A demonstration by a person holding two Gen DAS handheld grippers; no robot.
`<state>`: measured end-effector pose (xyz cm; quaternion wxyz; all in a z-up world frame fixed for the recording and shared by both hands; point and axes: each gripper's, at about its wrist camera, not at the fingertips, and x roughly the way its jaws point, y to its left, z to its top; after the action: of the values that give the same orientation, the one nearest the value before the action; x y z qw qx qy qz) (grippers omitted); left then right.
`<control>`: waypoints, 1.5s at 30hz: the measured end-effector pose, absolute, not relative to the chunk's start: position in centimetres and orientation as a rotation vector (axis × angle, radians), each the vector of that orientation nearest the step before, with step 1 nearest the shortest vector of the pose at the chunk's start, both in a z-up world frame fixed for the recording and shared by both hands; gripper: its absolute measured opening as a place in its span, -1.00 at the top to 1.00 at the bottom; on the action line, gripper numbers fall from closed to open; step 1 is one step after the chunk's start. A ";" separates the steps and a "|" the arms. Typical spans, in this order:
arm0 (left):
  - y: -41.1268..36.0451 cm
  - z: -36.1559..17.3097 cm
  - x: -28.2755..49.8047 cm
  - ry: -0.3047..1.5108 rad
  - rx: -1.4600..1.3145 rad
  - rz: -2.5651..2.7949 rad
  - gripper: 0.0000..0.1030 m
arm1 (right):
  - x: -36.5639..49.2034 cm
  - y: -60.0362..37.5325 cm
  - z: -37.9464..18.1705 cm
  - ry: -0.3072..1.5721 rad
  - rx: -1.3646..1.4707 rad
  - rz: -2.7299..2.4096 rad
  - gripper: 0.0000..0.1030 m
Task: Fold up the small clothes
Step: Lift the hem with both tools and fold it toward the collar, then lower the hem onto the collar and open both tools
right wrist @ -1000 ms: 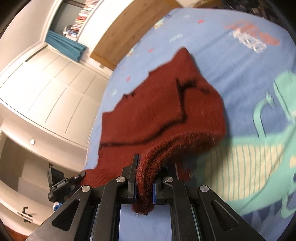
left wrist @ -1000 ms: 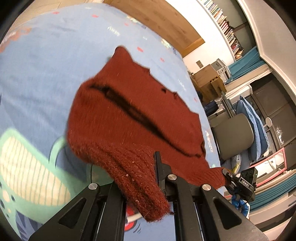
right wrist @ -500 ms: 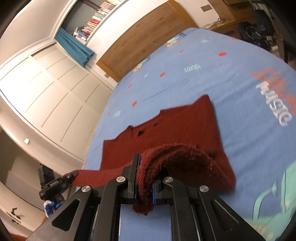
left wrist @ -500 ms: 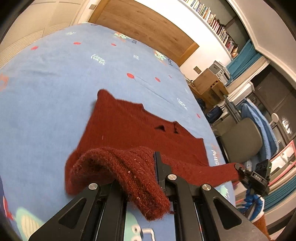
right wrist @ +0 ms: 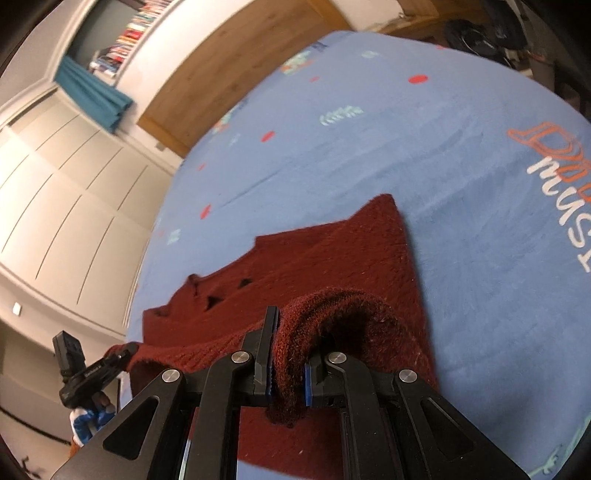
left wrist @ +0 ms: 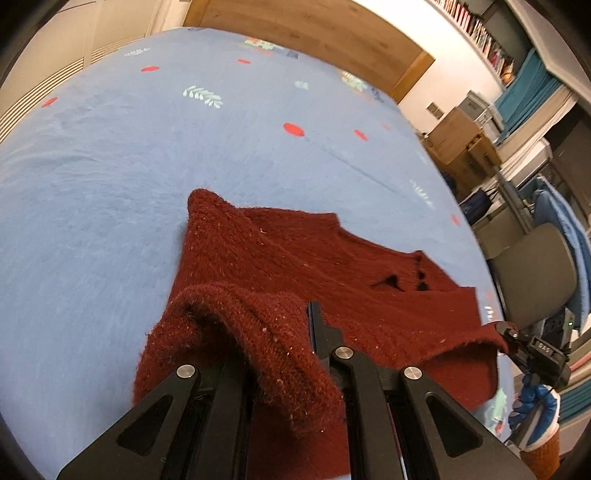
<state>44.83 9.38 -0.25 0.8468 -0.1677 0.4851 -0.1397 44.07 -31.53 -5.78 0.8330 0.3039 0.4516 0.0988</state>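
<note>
A dark red knitted sweater (left wrist: 295, 258) lies on a blue printed bedspread (left wrist: 147, 166); it also shows in the right wrist view (right wrist: 351, 258). My left gripper (left wrist: 280, 354) is shut on one near corner of the sweater, the knit bunched over its fingers. My right gripper (right wrist: 288, 369) is shut on the other near corner, cloth pinched between its blue pads. Both hold the near edge lifted and carried over the flat far part. The right gripper also shows at the right edge of the left wrist view (left wrist: 517, 343), and the left gripper at the left of the right wrist view (right wrist: 110, 365).
A wooden headboard (left wrist: 314, 33) stands at the bed's far end. A grey chair (left wrist: 532, 273), a wooden cabinet (left wrist: 458, 140) and bookshelves stand to the right of the bed. White panelled wardrobe doors (right wrist: 55, 192) line the other side.
Both grippers have carried the near edge of the sweater forward over the rest of it. The cameras have tipped up and more of the far bedspread shows.
</note>
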 end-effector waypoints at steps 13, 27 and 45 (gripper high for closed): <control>11.5 -0.7 46.2 1.026 -0.429 -0.241 0.32 | 47.1 -31.9 -9.8 1.029 0.709 0.143 0.64; 14.1 4.9 44.1 0.942 -0.353 -0.111 0.08 | 47.6 -34.0 -6.1 1.012 0.783 0.098 0.06; 8.7 0.7 42.9 0.882 -0.063 -0.067 0.08 | 46.9 -25.8 -5.5 0.980 0.281 0.100 0.06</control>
<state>42.87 8.70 0.73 0.9032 -0.0303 0.4269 -0.0323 46.90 -25.81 -5.52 0.8718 0.1343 0.4687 0.0476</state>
